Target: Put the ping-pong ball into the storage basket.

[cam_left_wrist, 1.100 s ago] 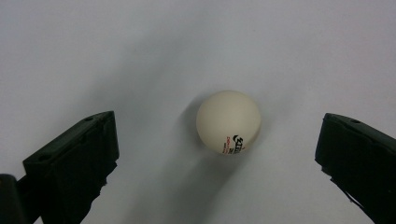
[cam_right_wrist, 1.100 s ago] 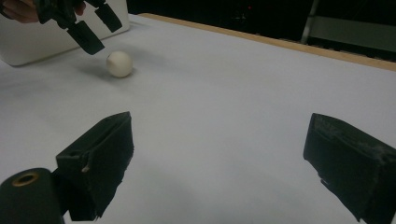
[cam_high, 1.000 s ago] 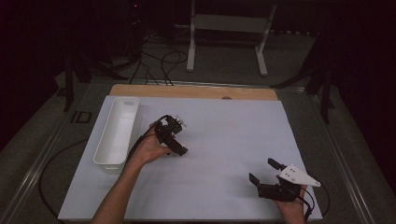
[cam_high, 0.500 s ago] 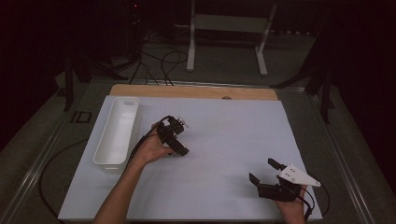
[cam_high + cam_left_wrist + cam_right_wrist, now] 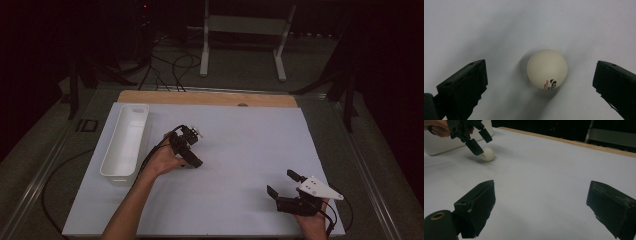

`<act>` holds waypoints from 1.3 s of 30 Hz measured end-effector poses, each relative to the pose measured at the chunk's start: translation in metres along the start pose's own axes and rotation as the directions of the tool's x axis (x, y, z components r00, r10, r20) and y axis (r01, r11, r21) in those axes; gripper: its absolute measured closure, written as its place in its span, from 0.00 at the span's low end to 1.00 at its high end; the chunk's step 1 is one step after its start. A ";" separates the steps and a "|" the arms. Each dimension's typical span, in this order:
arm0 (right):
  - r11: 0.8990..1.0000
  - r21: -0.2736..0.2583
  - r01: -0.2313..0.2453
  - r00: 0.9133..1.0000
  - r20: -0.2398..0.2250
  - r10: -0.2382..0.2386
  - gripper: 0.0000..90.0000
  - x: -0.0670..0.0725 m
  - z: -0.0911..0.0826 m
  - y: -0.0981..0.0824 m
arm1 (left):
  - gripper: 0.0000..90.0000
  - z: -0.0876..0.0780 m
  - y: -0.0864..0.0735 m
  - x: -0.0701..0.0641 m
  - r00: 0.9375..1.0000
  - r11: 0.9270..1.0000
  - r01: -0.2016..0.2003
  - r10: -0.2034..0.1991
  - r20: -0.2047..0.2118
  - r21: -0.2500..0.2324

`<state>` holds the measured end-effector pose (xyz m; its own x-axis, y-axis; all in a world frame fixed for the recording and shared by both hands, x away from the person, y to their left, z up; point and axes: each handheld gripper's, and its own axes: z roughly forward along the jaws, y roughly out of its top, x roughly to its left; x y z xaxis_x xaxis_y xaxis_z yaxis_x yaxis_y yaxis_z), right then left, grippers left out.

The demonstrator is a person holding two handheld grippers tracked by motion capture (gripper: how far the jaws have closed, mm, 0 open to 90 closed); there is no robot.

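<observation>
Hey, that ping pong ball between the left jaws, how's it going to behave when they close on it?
The ping pong ball looks smooth and round on flat white sheet, so it probably rolls if nudged off-centre. Likely very light. The left gripper stands open around it.

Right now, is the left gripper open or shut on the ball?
Open: in its own view, both jaws of the left gripper stand clear of the ball.

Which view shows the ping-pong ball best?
The left gripper view: the ping-pong ball sits large and sharp between the left hand-held gripper's open jaws, printed logo readable. The right gripper view shows it small and far off, beside that gripper. From the high view I cannot make it out.
</observation>
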<state>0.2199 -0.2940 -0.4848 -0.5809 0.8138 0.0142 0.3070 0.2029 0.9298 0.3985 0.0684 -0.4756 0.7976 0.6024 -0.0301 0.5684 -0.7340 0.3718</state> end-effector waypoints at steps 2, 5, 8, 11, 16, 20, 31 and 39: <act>1.000 0.000 0.000 1.000 0.001 0.000 0.09 0.000 0.000 0.000 | 0.00 0.001 0.000 0.000 1.000 1.000 -0.001 0.001 0.001 0.003; 1.000 0.000 -0.001 1.000 0.001 0.001 0.09 0.000 0.000 0.000 | 0.01 0.002 0.000 -0.001 1.000 1.000 -0.003 0.003 0.001 0.006; 1.000 0.000 -0.001 1.000 0.002 0.001 0.09 0.000 0.000 0.000 | 0.01 0.003 0.001 0.000 1.000 1.000 -0.002 0.002 0.006 0.010; 1.000 -0.001 0.000 1.000 0.002 0.000 0.09 0.000 0.000 0.000 | 0.02 0.004 0.001 0.000 1.000 1.000 0.000 0.000 0.018 0.020; 1.000 0.000 -0.001 1.000 0.002 0.001 0.09 0.000 0.000 0.000 | 0.05 0.005 0.001 0.000 1.000 1.000 -0.001 0.000 0.023 0.030; 1.000 -0.001 -0.002 1.000 0.003 0.002 0.09 0.000 0.000 0.000 | 0.10 0.005 0.001 -0.001 1.000 0.999 0.003 -0.004 0.026 0.037; 1.000 0.000 -0.001 1.000 0.004 0.001 0.09 -0.001 -0.001 0.000 | 0.37 0.008 0.000 -0.003 1.000 0.999 0.005 -0.006 0.017 0.053; 1.000 0.001 0.000 1.000 0.004 0.000 0.09 -0.001 -0.001 0.000 | 0.55 0.009 0.000 -0.002 0.999 0.999 0.002 -0.004 0.045 0.048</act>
<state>0.2198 -0.2948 -0.4846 -0.5776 0.8162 0.0127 0.3075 0.2031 0.9296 0.3987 0.0641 -0.4843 0.8033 0.5910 -0.0733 0.5792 -0.7468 0.3268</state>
